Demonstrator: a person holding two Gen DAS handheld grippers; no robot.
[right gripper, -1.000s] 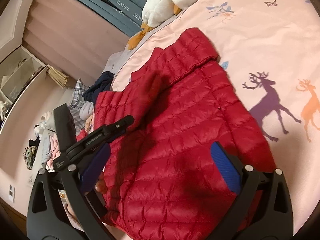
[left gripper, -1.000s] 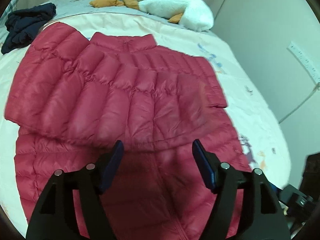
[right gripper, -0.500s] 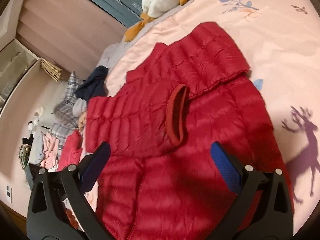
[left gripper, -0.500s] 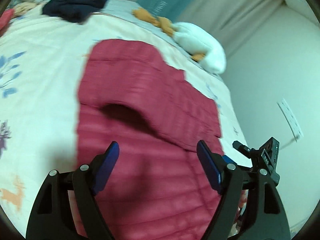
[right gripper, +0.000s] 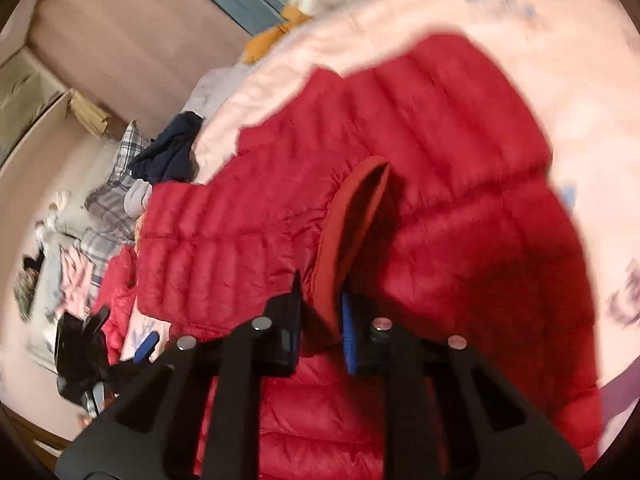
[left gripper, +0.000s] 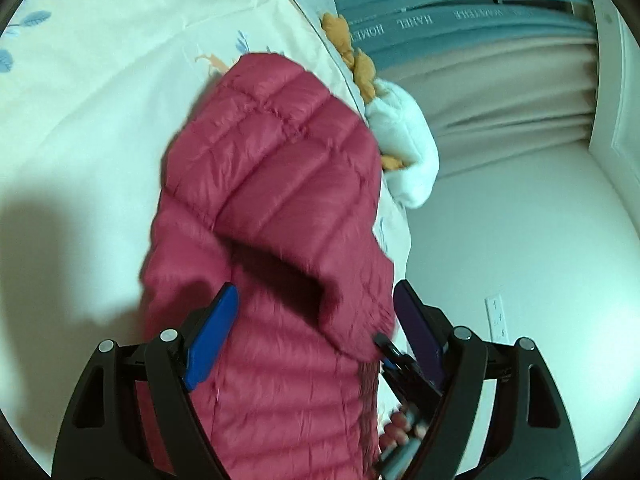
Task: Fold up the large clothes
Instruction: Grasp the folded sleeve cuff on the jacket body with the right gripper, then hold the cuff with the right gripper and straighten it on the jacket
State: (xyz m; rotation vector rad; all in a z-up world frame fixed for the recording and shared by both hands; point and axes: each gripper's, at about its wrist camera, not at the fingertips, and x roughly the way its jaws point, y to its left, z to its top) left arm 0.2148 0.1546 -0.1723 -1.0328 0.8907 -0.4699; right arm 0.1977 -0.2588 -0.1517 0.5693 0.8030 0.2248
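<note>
The red down jacket (right gripper: pixel 460 152) is spread on the bed (left gripper: pixel 80 100). Its cuff (right gripper: pixel 352 220) is clamped by the just-closed right gripper (right gripper: pixel 320 320). The left gripper (left gripper: pixel 316 320) is held apart above it.

"HOME" and "HANEL" on teal headboard (left gripper: pixel 460 20)

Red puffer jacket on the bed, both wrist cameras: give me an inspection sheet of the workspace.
Surface: bed cover, pale, printed.
Job's things: red jacket spread out, sleeves folded in.
Clutter: dark garment, plaid clothes, white plush toy.
Grippers: left gripper open above the jacket; right gripper has just closed, shut on the sleeve cuff.
Cables: nothing seen.
Surroundings: curtain, wall socket.
</note>
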